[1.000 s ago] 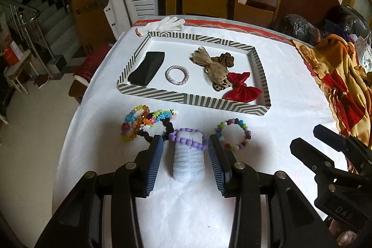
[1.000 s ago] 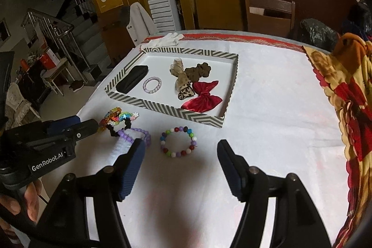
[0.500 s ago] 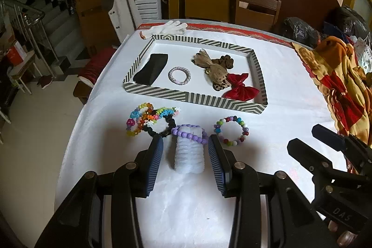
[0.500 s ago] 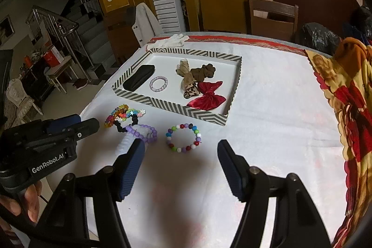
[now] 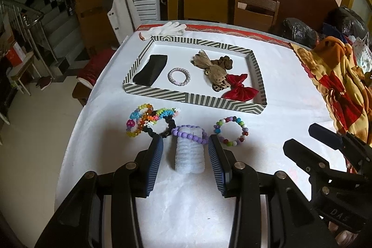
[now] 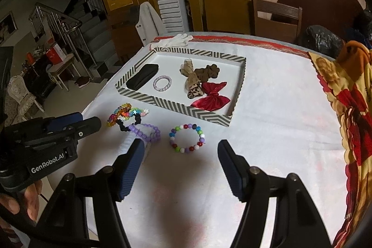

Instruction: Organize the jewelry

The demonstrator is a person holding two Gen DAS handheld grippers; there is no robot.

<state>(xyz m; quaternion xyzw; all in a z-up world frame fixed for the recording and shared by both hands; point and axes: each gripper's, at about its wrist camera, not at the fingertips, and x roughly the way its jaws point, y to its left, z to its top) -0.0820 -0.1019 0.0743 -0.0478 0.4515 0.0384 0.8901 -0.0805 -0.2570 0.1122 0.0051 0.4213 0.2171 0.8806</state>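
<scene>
Left gripper [image 5: 185,150] sits wide open, low over the white tablecloth [image 5: 279,108], with a white ribbed roll [image 5: 190,158] lying between its fingers, gaps on both sides, so it isn't gripping anything. A purple bead bracelet [image 5: 189,134] is looped around the far end of that roll. Right gripper [image 6: 181,155] is spread wide too, holding nothing, with the multicolor bead bracelet [image 6: 187,138] lying flat just ahead of its fingertips.

Left of the roll there's a tangle of colorful bracelets [image 5: 148,119] plus a black scrunchie [image 5: 160,128], touching each other. Further back is the striped tray [image 5: 186,98] with a black case [image 5: 151,73], a pale lilac bracelet [image 5: 179,76], a tan bow [image 5: 209,66], a brown scrunchie [image 5: 224,62] and a red bow [image 5: 240,88] inside. A white glove [image 5: 167,29] lies just behind the tray, and a yellow-red cloth [image 5: 337,85] is bunched at the table's right edge.

In the right wrist view the left gripper comes in from the left with a bit of the person's hand [image 6: 30,199] wrapped on its handle. Both grippers point toward the tray.
</scene>
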